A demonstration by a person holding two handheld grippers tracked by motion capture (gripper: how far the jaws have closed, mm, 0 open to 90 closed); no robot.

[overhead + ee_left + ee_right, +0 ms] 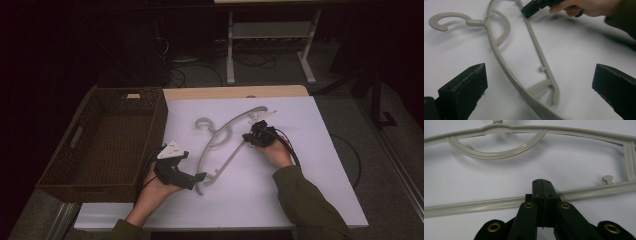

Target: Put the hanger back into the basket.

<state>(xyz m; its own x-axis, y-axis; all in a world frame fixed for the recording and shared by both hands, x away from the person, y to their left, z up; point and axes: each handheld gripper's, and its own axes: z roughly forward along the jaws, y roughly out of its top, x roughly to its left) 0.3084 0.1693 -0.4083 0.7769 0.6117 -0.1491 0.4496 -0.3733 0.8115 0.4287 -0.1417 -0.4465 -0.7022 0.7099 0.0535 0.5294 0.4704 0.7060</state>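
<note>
White sheeting (300,175) covered the worktop, with a dark floor and a metal frame stand (270,45) beyond its far edge. On this sheet lay a grey plastic clothes hanger (220,145), flat, its hook (202,123) pointing toward the far left and its straight bottom bar (486,203) running diagonally. A brown woven wicker basket (60,170) stood at the left of the worktop, apart from the hanger.

The left gripper (199,176) rested at the near end of the hanger. Its fingers (464,90) were spread wide, released, one on each side of the hanger's near corner and touching nothing.

The right gripper (248,138) sat at the bottom bar nearer the far end. Its fingers (541,192) were pressed together, clenched, with their tips on top of the bar. Whether the bar itself was clamped could not be determined.
</note>
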